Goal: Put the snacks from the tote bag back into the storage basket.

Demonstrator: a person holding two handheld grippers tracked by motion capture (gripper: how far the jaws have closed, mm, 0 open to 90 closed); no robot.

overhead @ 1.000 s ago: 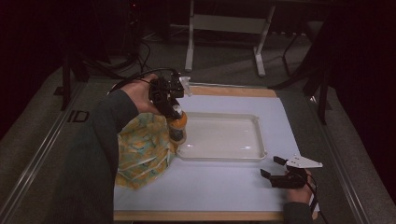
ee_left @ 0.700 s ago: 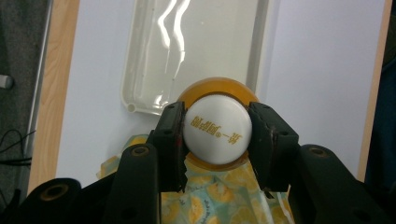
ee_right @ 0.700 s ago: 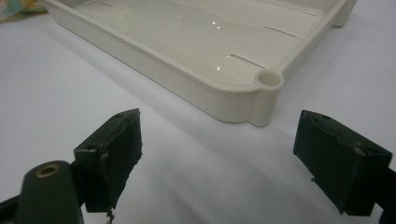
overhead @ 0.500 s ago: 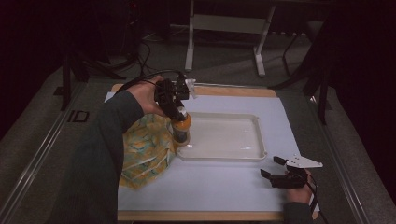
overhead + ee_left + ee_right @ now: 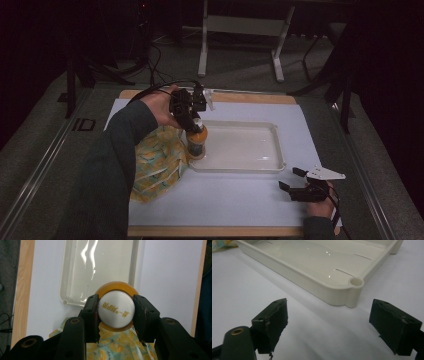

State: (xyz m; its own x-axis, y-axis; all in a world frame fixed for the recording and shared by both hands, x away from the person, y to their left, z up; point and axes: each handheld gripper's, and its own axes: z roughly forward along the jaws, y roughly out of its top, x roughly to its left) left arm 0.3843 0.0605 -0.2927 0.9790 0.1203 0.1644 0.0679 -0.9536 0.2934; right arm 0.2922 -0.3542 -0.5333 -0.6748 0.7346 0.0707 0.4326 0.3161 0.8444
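Dim workshop floor around a white-topped table (image 5: 240, 200), with an orange bottle (image 5: 196, 141) upright at the left rim of the cream tray (image 5: 270, 150), gripped at its white cap (image 5: 116, 308) by the left gripper (image 5: 116, 312). Out of the patterned bag (image 5: 155, 165) already, apparently; setting down and letting go still left. Right gripper (image 5: 329, 322) resting wide open, empty, near the tray's corner

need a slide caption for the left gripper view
Left tool clamped on the white cap of an orange bottle, above a yellow patterned cloth beside a white tray.
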